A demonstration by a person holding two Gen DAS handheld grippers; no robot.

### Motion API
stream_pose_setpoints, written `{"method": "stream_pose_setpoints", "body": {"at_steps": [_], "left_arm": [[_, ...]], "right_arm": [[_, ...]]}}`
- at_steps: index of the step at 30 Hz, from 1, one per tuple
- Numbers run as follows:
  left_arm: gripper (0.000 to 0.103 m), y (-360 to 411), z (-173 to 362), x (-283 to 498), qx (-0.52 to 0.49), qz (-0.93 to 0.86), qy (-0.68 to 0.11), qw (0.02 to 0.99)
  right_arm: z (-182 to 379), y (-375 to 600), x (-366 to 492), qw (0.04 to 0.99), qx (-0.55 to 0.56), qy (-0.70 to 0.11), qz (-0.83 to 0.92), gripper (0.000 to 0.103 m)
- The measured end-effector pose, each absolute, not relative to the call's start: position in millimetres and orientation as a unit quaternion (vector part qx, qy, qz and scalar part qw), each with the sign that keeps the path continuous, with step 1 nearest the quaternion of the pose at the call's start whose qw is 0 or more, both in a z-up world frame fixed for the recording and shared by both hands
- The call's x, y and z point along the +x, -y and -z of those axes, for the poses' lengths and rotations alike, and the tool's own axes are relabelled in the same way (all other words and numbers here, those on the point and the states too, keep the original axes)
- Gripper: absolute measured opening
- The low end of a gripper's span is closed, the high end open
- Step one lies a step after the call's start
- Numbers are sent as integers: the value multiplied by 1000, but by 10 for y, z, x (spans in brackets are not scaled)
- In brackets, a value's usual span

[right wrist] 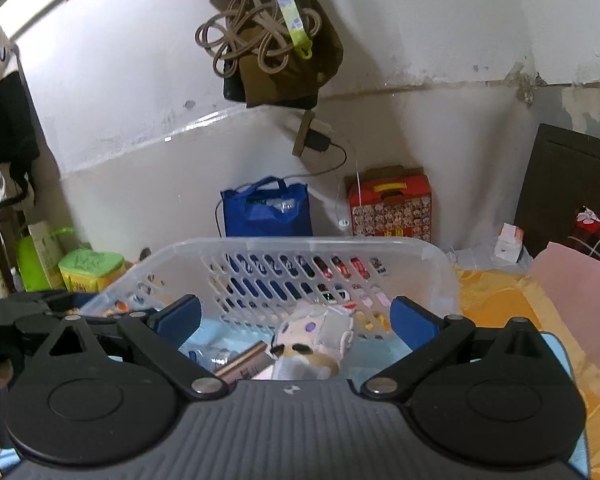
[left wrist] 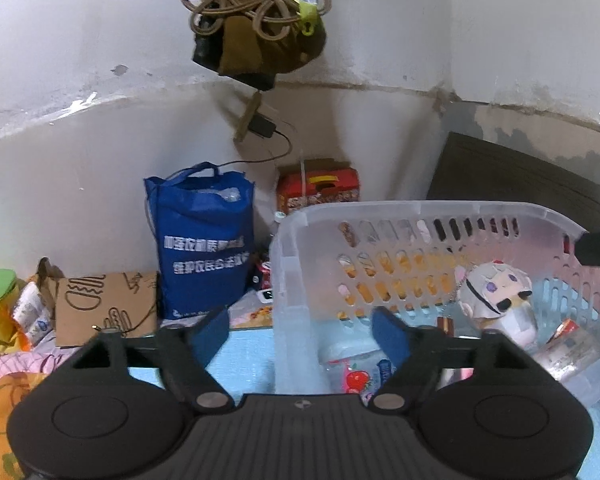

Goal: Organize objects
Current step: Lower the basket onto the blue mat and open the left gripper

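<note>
Two grippers, left gripper (left wrist: 300,332) and right gripper (right wrist: 296,318), are spread apart and empty, with the doll (right wrist: 316,336) in the basket (right wrist: 300,245) right below the right one.

The basket (left wrist: 420,216) is see-through white with holes. The doll (left wrist: 496,296) is white with purple eyes. The bag (left wrist: 204,240) is blue.

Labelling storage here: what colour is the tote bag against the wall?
Blue with white lettering, the tote bag shows best in the left wrist view.
</note>
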State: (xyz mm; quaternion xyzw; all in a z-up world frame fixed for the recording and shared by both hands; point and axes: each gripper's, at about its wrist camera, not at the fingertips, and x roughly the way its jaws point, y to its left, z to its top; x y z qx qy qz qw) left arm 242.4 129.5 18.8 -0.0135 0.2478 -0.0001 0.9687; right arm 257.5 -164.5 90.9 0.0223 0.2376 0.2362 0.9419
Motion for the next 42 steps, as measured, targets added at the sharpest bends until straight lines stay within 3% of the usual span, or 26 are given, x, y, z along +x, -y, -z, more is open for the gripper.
{"method": "stream_pose_setpoints", "body": {"at_steps": [26,30,33,42], "left_arm": [[88,-1615,-391,1991,-84,-53,-194,976],[88,-1602,-491,1720,-79,-41,-169,982],[100,-1501,-547,1505,-58,-42,-175,982],[100,-1202,-682,1075,-68,-11,-203,977]], "right_arm": [[-910,1594,2428,949,-3,-243,-198,103],[-1033,1784,2147,958,20,-206,-197,103],[-1077,1952,1870,962,46,-200,-178,103],[-909,2066,1297,970,12,-217,-107,103]]}}
